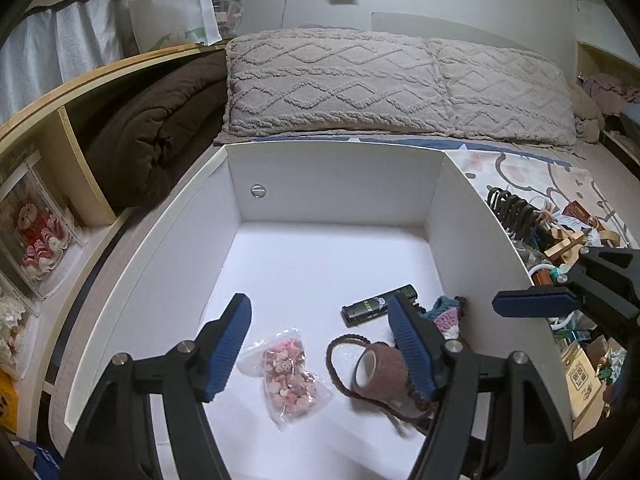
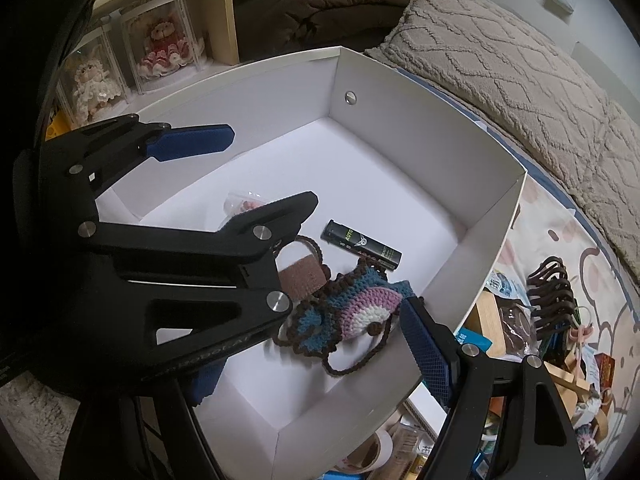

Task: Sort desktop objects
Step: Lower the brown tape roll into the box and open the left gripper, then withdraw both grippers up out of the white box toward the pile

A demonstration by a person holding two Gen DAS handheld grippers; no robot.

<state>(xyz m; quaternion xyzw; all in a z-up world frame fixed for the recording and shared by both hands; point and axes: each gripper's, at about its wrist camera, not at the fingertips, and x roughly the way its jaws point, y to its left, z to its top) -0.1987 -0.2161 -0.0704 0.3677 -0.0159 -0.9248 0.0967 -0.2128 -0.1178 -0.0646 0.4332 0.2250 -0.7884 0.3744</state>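
Observation:
A white open box (image 1: pixel 472 216) (image 2: pixel 460 152) sits on the bed. Inside lie a clear bag of pink trinkets (image 1: pixel 286 378), a brown tape roll (image 1: pixel 380 372) (image 2: pixel 302 278) with a brown cord, a black tube (image 1: pixel 380 305) (image 2: pixel 362 245) and a crocheted blue-pink pouch (image 1: pixel 446 316) (image 2: pixel 348 312). My left gripper (image 1: pixel 320 344) (image 2: pixel 272 168) is open and empty, low over the bag and tape roll. My right gripper (image 2: pixel 316 364) (image 1: pixel 532 305) is open over the box's right wall, its right finger beside the pouch; its left finger is mostly hidden behind the left gripper.
A heap of small items (image 1: pixel 580 292) (image 2: pixel 552 328) lies on the patterned sheet right of the box, including dark hair ties (image 1: pixel 516 210) (image 2: pixel 554 296) and tape rolls (image 2: pixel 376 454). Pillows (image 1: pixel 380 84) lie behind. A shelf with dolls in cases (image 1: pixel 36 236) (image 2: pixel 164 52) stands left.

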